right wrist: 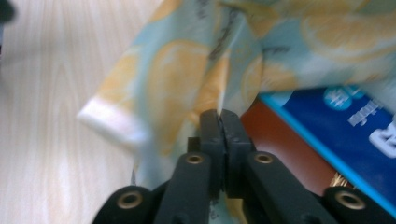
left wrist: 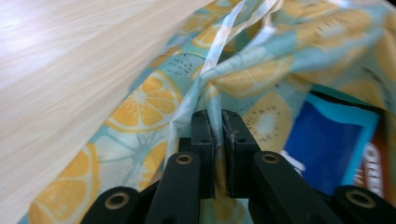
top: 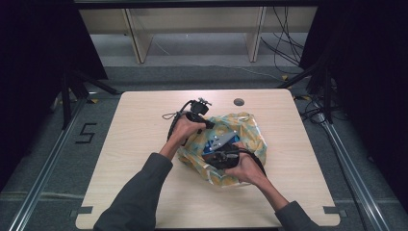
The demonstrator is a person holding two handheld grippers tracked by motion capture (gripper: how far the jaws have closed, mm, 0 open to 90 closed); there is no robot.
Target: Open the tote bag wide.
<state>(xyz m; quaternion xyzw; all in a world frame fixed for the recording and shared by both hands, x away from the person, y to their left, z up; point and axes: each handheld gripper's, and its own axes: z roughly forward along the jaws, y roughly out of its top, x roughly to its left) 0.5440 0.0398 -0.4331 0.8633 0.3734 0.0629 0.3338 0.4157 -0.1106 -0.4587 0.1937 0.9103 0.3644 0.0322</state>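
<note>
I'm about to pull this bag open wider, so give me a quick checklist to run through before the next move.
1. Left tool pinching the thin fruit-print plastic bag: ok, jaws shut on a gathered fold.
2. Right tool gripping the bag's edge: ok, jaws shut on the film.
3. Blue snack packet inside the bag: ok, lying in the opening.
4. Bag resting on the pale wooden table: ok, well in from the edges.
5. Film free of tears at the grips: cannot tell.
</note>
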